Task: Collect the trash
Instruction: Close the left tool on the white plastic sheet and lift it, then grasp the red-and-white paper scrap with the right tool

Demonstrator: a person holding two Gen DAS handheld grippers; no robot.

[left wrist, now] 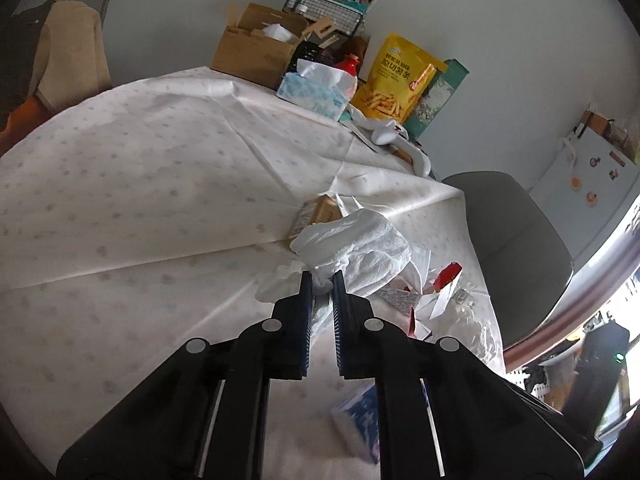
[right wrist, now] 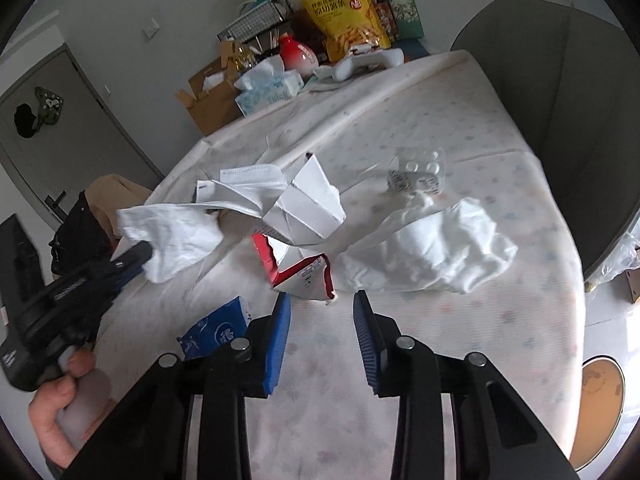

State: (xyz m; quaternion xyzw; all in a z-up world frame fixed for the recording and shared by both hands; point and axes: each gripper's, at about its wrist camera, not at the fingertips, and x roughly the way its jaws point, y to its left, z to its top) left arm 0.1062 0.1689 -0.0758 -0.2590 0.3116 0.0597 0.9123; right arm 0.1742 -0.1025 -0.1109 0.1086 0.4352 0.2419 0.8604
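My left gripper (left wrist: 321,276) is shut on a crumpled white tissue (left wrist: 360,248) and holds it above the table; the same gripper (right wrist: 138,258) and tissue (right wrist: 172,236) show at the left of the right wrist view. My right gripper (right wrist: 322,300) is open and empty, just in front of a torn red and white carton (right wrist: 298,268). A folded white paper box (right wrist: 308,204), a second crumpled tissue (right wrist: 432,252), an empty pill blister (right wrist: 420,172) and a blue tissue packet (right wrist: 216,330) lie on the tablecloth (right wrist: 460,340).
At the table's far end stand a cardboard box (left wrist: 252,48), a tissue box (left wrist: 316,88), a yellow snack bag (left wrist: 396,76) and a wire basket (left wrist: 328,12). A grey chair (right wrist: 560,112) stands beside the table. A small brown box (left wrist: 324,208) lies behind the held tissue.
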